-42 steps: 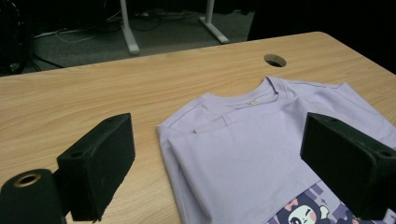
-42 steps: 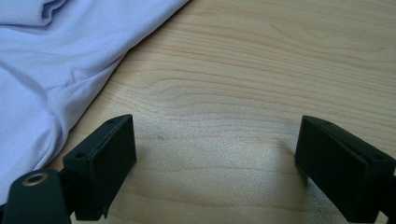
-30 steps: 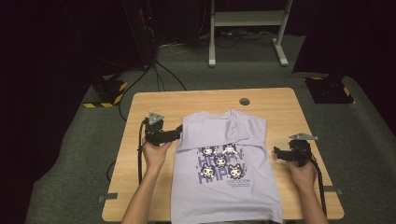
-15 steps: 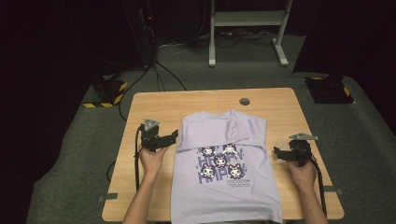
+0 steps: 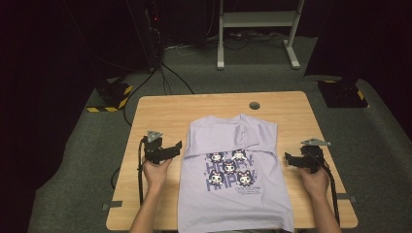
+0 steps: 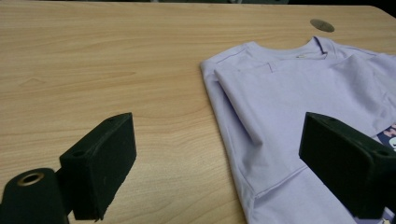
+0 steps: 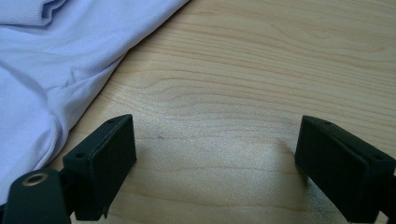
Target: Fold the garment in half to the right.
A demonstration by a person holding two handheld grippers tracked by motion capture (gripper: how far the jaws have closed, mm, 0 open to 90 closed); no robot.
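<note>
The lilac T-shirt [image 5: 235,174] lies flat at the frame's centre on the tabletop [image 5: 160,111], sleeves folded inward, hem overhanging the near edge. The left gripper [image 5: 171,149] and right gripper [image 5: 290,159] flank it at mid-frame, jaws spread and holding nothing, probably positioned to take its side edges for the next fold.

The shirt's [image 5: 233,170] hem runs off the high view's bottom edge, as do both forearms, its print [image 5: 228,172] is too small to read, and its folded-in sleeves hide the cloth beneath them.
</note>
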